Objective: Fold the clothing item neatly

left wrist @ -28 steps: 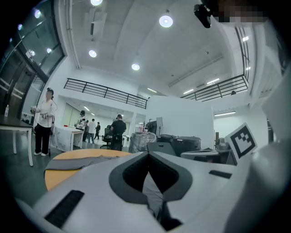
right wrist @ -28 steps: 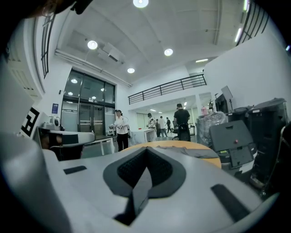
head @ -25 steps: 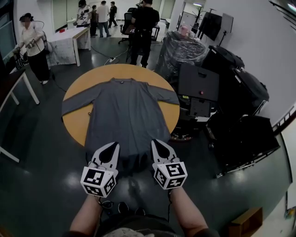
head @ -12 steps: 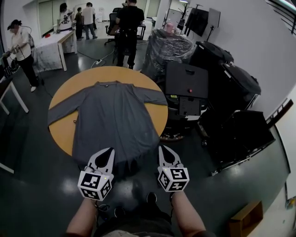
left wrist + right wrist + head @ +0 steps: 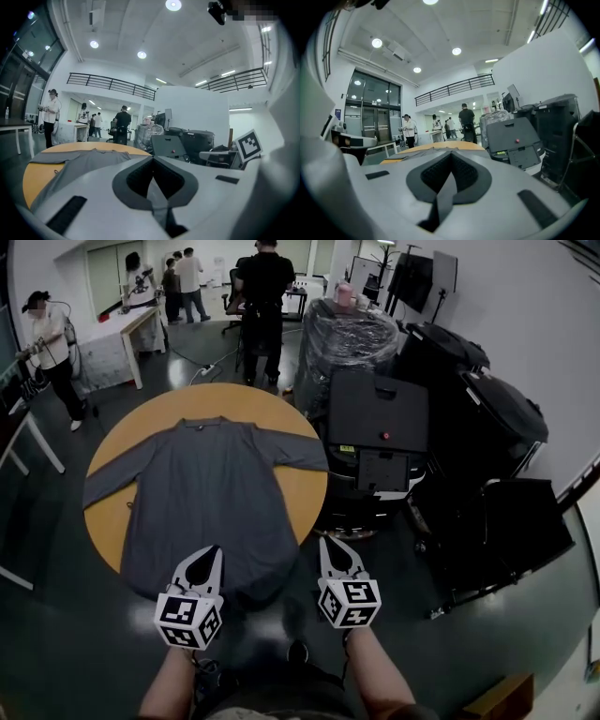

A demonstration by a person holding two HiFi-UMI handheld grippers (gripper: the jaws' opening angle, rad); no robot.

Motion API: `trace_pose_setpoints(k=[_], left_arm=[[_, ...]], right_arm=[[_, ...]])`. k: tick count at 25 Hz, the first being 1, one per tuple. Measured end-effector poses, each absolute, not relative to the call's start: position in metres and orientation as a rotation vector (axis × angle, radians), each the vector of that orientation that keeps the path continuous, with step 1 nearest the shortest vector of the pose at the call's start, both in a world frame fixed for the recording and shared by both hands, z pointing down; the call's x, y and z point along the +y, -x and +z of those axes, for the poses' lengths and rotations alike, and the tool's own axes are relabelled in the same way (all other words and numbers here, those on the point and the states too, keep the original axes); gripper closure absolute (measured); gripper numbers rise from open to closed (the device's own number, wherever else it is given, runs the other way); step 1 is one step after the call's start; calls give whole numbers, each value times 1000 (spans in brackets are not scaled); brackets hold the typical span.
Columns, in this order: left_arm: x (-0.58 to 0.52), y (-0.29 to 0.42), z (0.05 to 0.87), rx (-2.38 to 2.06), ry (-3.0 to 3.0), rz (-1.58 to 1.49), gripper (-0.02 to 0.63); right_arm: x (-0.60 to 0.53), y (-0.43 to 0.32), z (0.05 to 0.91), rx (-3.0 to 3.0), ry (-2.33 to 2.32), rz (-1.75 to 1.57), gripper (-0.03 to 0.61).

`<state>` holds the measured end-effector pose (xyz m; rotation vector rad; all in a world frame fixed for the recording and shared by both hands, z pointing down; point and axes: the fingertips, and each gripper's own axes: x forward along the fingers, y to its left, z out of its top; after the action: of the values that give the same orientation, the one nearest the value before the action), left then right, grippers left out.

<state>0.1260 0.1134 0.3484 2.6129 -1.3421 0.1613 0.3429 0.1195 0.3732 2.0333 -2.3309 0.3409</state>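
- Garment, a grey long-sleeved top, lies spread flat on the round wooden table. Its collar is at 12 o'clock and its sleeves stretch toward 9 and 3 o'clock. The hem at 6 o'clock drapes over the near rim.
- Left gripper is clenched, jaws pressed together with nothing between them. In the head view its tip overlaps the hem at about 6 o'clock of the garment; whether it touches the cloth cannot be told.
- Right gripper is also clenched and empty. It sits off the rim at about 5 o'clock of the table, over the dark floor and just beside the hem's right corner.
- A plastic-wrapped bundle stands at 1 o'clock of the table.
- Black equipment cases crowd the table's 3 o'clock side, close to the rim.
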Motion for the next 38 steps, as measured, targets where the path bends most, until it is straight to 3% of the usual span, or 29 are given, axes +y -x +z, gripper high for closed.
trace_pose_setpoints(k=[13, 38], left_arm=[[79, -204, 371, -1375, -2529, 242, 606], [-66, -263, 379, -1192, -2605, 180, 606]], right_arm=[[69, -445, 398, -2307, -2025, 428, 589], [-40, -504, 424, -2137, -2268, 485, 589]])
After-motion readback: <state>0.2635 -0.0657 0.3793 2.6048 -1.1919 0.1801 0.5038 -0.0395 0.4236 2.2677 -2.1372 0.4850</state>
